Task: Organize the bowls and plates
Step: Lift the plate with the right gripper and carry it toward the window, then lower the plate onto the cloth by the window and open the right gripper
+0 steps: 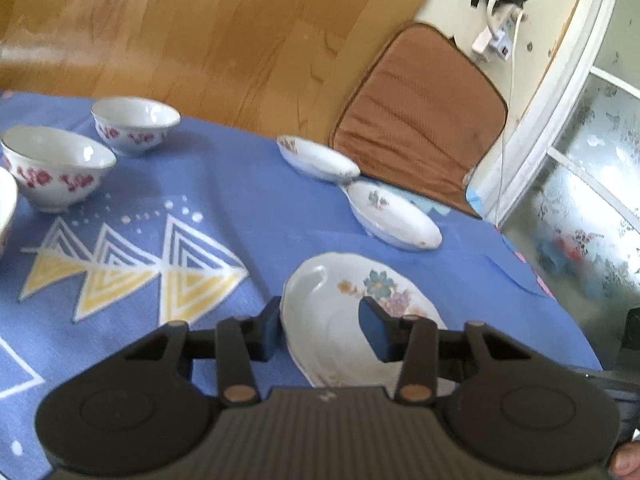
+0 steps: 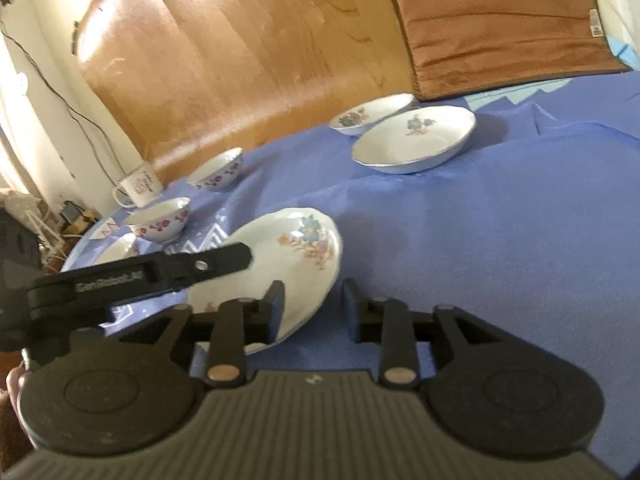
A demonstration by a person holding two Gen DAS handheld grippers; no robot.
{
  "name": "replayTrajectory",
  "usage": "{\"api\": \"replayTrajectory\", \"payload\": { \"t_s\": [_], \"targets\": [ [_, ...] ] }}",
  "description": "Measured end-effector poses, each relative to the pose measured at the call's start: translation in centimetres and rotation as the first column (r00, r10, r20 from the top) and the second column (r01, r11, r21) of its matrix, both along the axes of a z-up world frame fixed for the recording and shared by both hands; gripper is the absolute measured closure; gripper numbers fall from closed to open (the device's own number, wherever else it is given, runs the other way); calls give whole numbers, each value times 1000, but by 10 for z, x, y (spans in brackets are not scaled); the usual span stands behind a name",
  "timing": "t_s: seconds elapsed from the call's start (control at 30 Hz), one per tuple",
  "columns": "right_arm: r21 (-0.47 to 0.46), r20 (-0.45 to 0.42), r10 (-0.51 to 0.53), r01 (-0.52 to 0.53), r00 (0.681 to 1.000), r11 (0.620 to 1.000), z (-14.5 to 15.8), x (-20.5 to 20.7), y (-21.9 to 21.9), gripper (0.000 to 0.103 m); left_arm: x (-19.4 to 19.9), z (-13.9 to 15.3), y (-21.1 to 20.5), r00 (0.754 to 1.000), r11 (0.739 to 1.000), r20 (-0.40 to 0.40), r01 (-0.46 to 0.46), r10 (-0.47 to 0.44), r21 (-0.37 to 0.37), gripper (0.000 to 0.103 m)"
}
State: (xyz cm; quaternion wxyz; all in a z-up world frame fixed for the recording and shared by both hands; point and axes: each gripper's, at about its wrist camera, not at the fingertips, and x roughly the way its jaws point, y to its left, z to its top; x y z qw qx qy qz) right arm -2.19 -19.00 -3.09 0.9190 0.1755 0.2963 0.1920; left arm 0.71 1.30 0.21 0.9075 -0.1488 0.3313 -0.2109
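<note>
A white scalloped plate [image 1: 344,280] with a flower print lies on the blue tablecloth [image 1: 224,184], right in front of both grippers. My left gripper [image 1: 322,330] is open and straddles the plate's left rim, one pad outside it and one over the inside. My right gripper [image 2: 314,312] is open too. Its left pad is over the plate [image 2: 288,248] and its right pad stands clear of the right rim. One of the left gripper's fingers [image 2: 200,268] reaches across the plate. Two shallow floral dishes [image 1: 318,158] [image 1: 394,216] sit beyond. Two red-flowered bowls [image 1: 134,124] [image 1: 56,168] stand at the left.
A third bowl [image 1: 6,208] pokes in at the left edge. A white mug [image 2: 138,188] stands by the table's far left rim. A brown cushion [image 1: 416,120] lies past the dishes, beside wooden floor. A power strip and cables [image 1: 492,36] hang on the wall.
</note>
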Motion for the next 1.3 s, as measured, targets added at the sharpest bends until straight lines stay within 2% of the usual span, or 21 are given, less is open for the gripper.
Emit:
{"api": "replayTrajectory", "payload": {
  "t_s": [0.1, 0.13, 0.17, 0.2, 0.27, 0.37, 0.6, 0.8, 1.1, 1.3],
  "targets": [
    [-34, 7, 3, -3, 1000, 999, 1, -2, 5, 64, 0, 1, -5, 1000, 1000, 5, 10, -11, 20, 59],
    [-54, 1, 9, -9, 1000, 999, 3, -3, 7, 66, -1, 1, -6, 1000, 1000, 10, 8, -8, 30, 62],
    [-75, -7, 1, -1, 1000, 997, 5, -3, 9, 75, -3, 1, -8, 1000, 999, 15, -3, 3, 46, 66],
    [-87, -11, -11, 10, 1000, 996, 5, -3, 8, 80, -4, 1, -9, 1000, 998, 16, -18, 17, 55, 69],
    [-62, -24, -30, 29, 999, 998, 6, -5, 0, 83, -5, 1, -7, 999, 999, 3, -34, 34, 42, 86],
    [-34, -33, -62, 61, 998, 998, 4, -10, -14, 86, -5, 2, -7, 1000, 1000, -25, -14, 14, -5, 89],
    [-8, -9, -170, 170, 985, 985, 8, -31, -47, 87, 0, 18, -53, 997, 996, 7, 73, -73, 49, 89],
    [7, 16, -283, 283, 959, 959, 14, -48, -85, 87, 8, 29, -104, 985, 983, 23, 170, -172, 75, 89],
    [5, 8, -430, 430, 903, 903, 10, -76, -138, 87, 14, 25, -182, 950, 946, -4, 312, -312, 84, 88],
    [-38, -11, -468, 468, 884, 883, 2, -79, -149, 86, 15, 13, -207, 934, 927, -30, 356, -355, 118, 87]
  ]
}}
